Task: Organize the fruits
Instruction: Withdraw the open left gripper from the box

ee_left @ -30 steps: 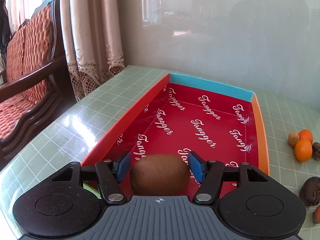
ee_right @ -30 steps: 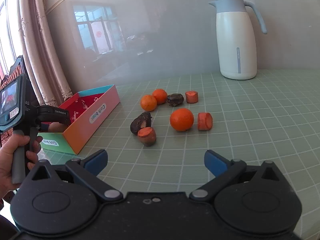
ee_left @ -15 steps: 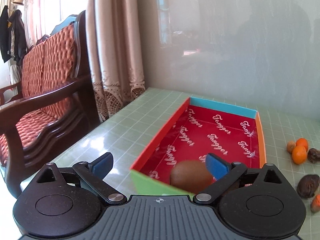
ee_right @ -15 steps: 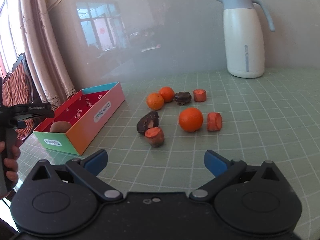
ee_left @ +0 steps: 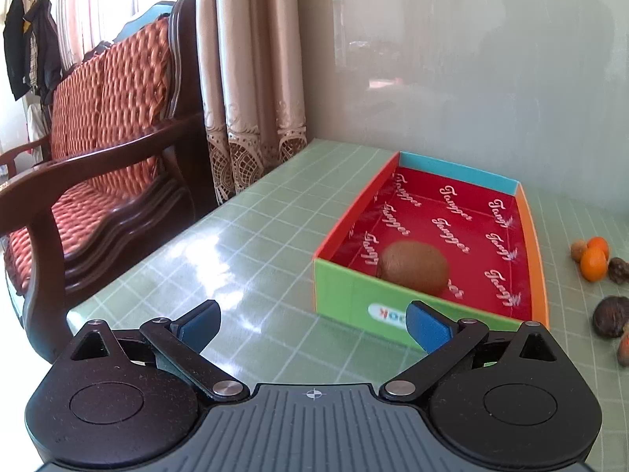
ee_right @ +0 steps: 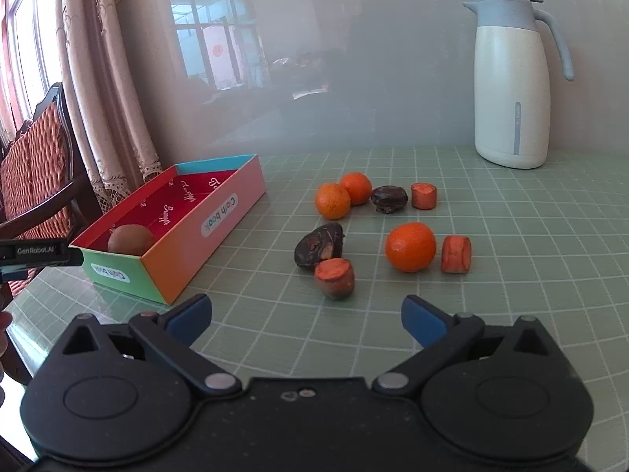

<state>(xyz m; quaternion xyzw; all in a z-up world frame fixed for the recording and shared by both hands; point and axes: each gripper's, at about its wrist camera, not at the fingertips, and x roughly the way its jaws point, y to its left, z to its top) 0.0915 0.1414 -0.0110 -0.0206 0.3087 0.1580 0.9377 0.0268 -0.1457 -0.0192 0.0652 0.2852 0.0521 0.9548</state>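
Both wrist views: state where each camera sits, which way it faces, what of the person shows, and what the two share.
Left wrist view: on the left gripper, its jaws open, facing the green end of the box with the kiwi inside, chair and curtain beyond; no body part shows.
Right wrist view: on the right gripper, jaws open, facing the oranges, the other scattered pieces and the jug; a sliver of hand at the left edge.
Shared: box, kiwi, oranges, table.

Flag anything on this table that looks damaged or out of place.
The dark fruit beside the nearest carrot chunk looks split, with pale flesh showing at its side. Only the kiwi lies in the box; the other pieces sit loose on the table.
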